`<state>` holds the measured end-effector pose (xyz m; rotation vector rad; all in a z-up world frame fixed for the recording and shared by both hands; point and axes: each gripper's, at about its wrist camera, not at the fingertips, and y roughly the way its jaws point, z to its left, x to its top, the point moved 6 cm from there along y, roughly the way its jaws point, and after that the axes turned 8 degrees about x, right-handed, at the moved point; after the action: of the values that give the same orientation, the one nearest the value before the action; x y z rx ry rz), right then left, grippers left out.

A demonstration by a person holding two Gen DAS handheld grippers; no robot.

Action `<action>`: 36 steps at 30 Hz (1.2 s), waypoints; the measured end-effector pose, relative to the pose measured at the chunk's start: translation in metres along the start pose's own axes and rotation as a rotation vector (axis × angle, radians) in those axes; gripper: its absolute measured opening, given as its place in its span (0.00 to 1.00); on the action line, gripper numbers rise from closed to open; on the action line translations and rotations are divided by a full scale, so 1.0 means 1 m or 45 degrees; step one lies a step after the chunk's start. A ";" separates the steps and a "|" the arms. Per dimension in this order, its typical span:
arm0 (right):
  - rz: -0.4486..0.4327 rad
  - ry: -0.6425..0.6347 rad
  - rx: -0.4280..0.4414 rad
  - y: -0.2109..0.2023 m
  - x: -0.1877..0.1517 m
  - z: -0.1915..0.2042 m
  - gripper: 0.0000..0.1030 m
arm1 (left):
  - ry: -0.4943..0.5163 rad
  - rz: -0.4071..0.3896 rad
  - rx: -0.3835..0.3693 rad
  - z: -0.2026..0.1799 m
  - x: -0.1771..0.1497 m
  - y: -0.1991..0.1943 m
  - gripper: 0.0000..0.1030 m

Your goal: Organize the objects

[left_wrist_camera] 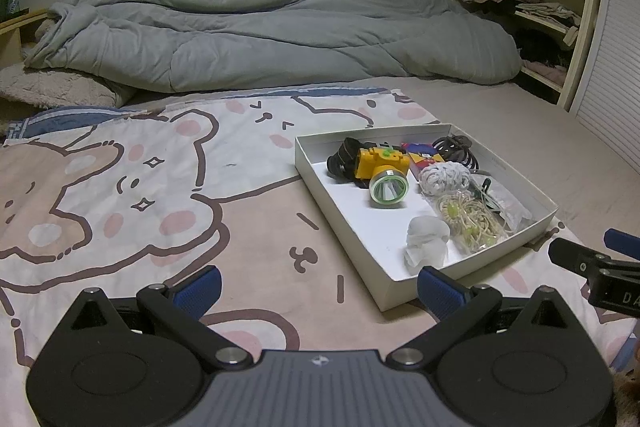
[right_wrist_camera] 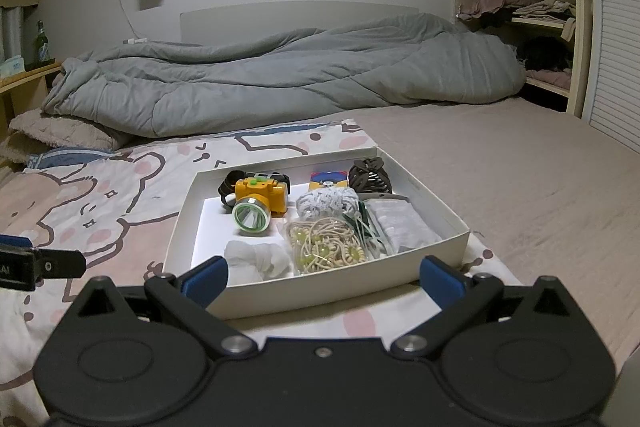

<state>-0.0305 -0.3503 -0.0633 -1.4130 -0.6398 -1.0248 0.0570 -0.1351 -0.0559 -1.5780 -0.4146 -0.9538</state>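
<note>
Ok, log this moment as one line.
left tongs: open, empty | right tongs: open, empty, facing white box | yellow headlamp, hair ties in box

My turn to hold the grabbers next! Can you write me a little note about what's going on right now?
Left gripper: open, empty, over the cartoon bedsheet, just left of the box.
Right gripper: open, empty, at the near wall of the white box.

In the box: yellow headlamp, white cloth bundle, bag of beige hair ties, white knit scrunchie, brown hair claw, a small colourful pack, a clear packet.

Done: everything small seems to be in the box already; nothing loose lies on the sheet.
Left: probably only tidying inside the box, if anything.
</note>
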 end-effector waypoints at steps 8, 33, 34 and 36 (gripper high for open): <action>0.003 0.002 -0.004 0.000 0.000 0.000 1.00 | 0.000 0.001 0.001 -0.001 0.000 -0.001 1.00; 0.006 -0.002 -0.007 0.000 0.000 0.000 1.00 | -0.009 0.001 -0.006 -0.001 -0.001 -0.002 1.00; 0.007 -0.003 -0.007 0.001 0.000 0.000 1.00 | -0.008 0.001 -0.007 -0.001 -0.001 -0.003 1.00; 0.007 -0.005 -0.009 0.001 0.000 0.000 1.00 | -0.009 0.001 -0.005 -0.001 -0.001 -0.003 1.00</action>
<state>-0.0295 -0.3504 -0.0640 -1.4223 -0.6356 -1.0208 0.0544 -0.1348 -0.0551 -1.5850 -0.4175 -0.9494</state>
